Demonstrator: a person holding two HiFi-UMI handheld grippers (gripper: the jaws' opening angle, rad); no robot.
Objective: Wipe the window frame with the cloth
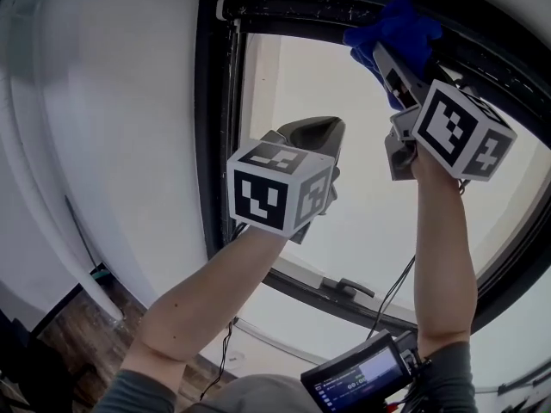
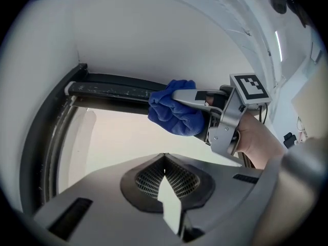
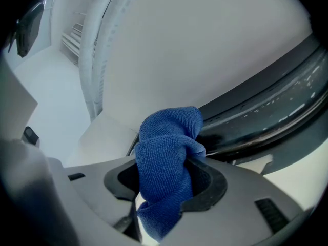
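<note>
A bunched blue cloth (image 1: 397,31) (image 2: 174,111) (image 3: 166,160) is clamped in my right gripper (image 1: 389,52) (image 3: 169,181), which is shut on it. The cloth presses against the black top bar of the window frame (image 1: 301,7) (image 2: 113,90) (image 3: 266,111). My left gripper (image 1: 320,130) (image 2: 163,176) hangs lower, in front of the pale glass, its jaws closed together with nothing between them. It touches nothing and points toward the cloth and the top bar.
The frame's black left upright (image 1: 215,119) (image 2: 43,137) meets the top bar at a corner (image 2: 74,86). A white wall (image 1: 120,127) surrounds the window. A window handle (image 1: 351,288) sits on the lower bar. A cable (image 1: 392,291) and a small screen device (image 1: 362,375) hang near my body.
</note>
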